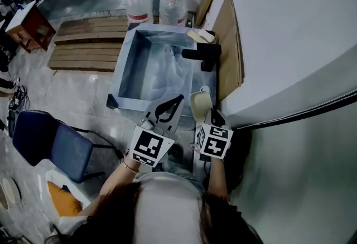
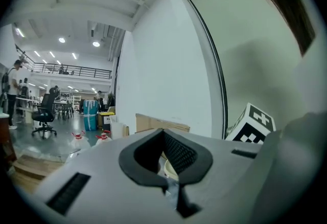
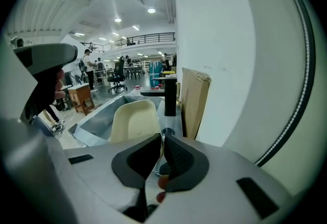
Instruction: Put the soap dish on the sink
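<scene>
The cream soap dish (image 1: 199, 103) hangs over the near right corner of the steel sink (image 1: 126, 64), beside its right rim. My right gripper (image 1: 205, 117) is shut on the dish's near edge. In the right gripper view the dish (image 3: 134, 120) stands up just beyond the closed jaws (image 3: 161, 138), with the sink basin (image 3: 102, 115) behind it. My left gripper (image 1: 179, 98) is just left of the dish, above the sink's near rim, shut and empty. Through the left gripper's jaws (image 2: 163, 133) a sliver of the dish (image 2: 171, 166) shows.
A black faucet (image 1: 203, 54) stands on the sink's right rim, and a pale bar (image 1: 202, 35) lies at the far right corner. Cardboard sheets (image 1: 228, 48) lean on the white curved wall at the right. Two water jugs (image 1: 139, 4), wooden pallets (image 1: 89, 42) and a blue chair (image 1: 53, 142) stand around.
</scene>
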`<control>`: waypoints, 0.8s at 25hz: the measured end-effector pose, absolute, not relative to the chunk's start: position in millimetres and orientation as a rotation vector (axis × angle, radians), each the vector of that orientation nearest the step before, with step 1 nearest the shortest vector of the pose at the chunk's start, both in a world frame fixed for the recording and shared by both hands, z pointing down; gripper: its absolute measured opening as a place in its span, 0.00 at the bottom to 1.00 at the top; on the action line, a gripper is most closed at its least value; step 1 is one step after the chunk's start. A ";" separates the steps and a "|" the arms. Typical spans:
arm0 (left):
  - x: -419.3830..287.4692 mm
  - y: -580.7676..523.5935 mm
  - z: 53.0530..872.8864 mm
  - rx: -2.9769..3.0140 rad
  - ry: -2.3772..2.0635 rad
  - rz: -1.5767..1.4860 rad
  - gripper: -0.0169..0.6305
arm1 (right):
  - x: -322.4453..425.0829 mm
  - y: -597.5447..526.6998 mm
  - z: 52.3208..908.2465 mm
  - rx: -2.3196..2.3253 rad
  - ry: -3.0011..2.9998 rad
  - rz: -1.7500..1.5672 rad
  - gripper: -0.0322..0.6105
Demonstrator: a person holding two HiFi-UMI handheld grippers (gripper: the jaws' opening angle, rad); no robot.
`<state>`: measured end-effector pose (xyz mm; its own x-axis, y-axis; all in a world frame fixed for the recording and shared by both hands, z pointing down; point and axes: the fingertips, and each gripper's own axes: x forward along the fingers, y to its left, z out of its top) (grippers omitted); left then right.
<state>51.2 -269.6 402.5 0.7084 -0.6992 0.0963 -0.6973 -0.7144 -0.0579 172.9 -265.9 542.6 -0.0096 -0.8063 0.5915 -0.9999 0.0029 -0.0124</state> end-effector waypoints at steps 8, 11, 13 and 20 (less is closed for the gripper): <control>56.0 -288.5 410.2 -2.886 1.215 -0.209 0.03 | 176.5 -279.3 577.0 1.791 -1.832 0.656 0.11; 57.0 -292.7 412.7 -2.888 1.223 -0.224 0.03 | 177.7 -282.3 588.4 1.771 -1.820 0.679 0.11; 57.7 -296.8 416.0 -2.887 1.228 -0.235 0.03 | 178.8 -285.7 597.5 1.762 -1.815 0.701 0.12; 56.1 -310.2 426.4 -2.883 1.252 -0.278 0.03 | 181.2 -297.5 623.3 1.732 -1.789 0.743 0.12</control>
<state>56.1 -310.2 426.4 0.6694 -0.7240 0.1663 -0.7264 -0.6848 -0.0576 181.2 -297.5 623.3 -0.0312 -0.7039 0.7096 -0.9995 0.0231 -0.0210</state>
